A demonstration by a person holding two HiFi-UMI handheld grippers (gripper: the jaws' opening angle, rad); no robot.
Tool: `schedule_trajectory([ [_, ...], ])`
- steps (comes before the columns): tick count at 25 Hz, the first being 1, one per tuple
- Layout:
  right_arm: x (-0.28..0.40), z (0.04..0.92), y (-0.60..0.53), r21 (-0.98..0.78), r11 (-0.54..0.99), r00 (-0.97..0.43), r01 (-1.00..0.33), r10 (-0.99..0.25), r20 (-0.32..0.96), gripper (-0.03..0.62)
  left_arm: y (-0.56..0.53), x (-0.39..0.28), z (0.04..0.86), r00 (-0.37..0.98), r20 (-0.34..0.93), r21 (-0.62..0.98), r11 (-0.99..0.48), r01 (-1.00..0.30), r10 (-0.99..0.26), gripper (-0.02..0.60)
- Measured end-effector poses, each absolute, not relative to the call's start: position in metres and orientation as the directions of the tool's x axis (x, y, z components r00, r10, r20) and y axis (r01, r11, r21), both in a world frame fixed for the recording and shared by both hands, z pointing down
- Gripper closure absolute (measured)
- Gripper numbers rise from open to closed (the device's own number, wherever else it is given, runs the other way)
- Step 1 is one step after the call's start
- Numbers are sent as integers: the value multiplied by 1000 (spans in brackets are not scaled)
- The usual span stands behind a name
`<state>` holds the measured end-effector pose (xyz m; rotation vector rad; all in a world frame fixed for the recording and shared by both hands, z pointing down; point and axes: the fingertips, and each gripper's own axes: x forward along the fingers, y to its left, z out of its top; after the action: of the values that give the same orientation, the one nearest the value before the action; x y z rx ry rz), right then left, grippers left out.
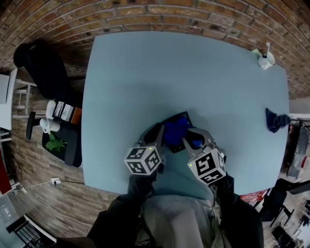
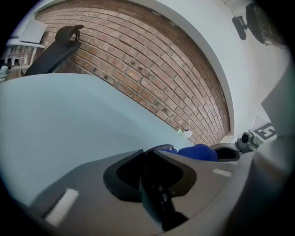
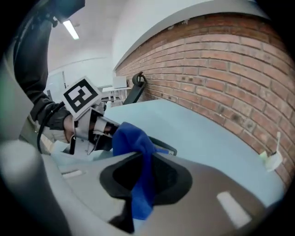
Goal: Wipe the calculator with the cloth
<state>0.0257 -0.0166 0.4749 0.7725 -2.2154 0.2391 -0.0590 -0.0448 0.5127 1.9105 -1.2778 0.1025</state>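
head view: a pale blue counter runs up to a brick wall. a dark calculator lies close to the counter's near edge, about midway along it, tilted to the edge. a bright blue cloth is bunched on top of it. the left gripper reaches in at the calculator's left side, and the right gripper comes in from the right, over the cloth. a second, darker blue cloth sits at the counter's right edge, well apart. a small white object stands at the far right corner.

left gripper view: the fingers are closed on the calculator's dark edge, which rises just past their tips. the bright blue cloth bulges just beyond it, to the right.

right gripper view: the fingers are clamped on a fold of the bright blue cloth. the cloth runs down between them and billows above their tips. the calculator's dark rim shows just behind the cloth, with the left gripper at its far side.
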Motion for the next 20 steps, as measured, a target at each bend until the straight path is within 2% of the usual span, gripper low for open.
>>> schedule_trajectory([
  [6, -7, 483, -43, 294, 764, -467, -574, -601, 649, 522, -46, -63, 513, 465, 481, 587, -121, -800, -743, 514],
  [9, -9, 490, -44, 287, 775, -487, -563, -592, 642, 527, -50, -66, 512, 452, 476, 595, -102, -797, -754, 515],
  [11, -6, 497, -35, 231, 803, -493, -550, -535, 686, 533, -49, -66, 513, 452, 476, 596, -102, -797, -755, 515],
  [15, 7, 517, 10, 37, 859, -517, -510, -341, 786, 534, -48, -65, 512, 459, 472, 593, -114, -797, -753, 515],
  [20, 46, 533, 53, -37, 882, -449, -469, -203, 870, 534, -48, -64, 513, 463, 471, 593, -119, -797, -751, 515],
])
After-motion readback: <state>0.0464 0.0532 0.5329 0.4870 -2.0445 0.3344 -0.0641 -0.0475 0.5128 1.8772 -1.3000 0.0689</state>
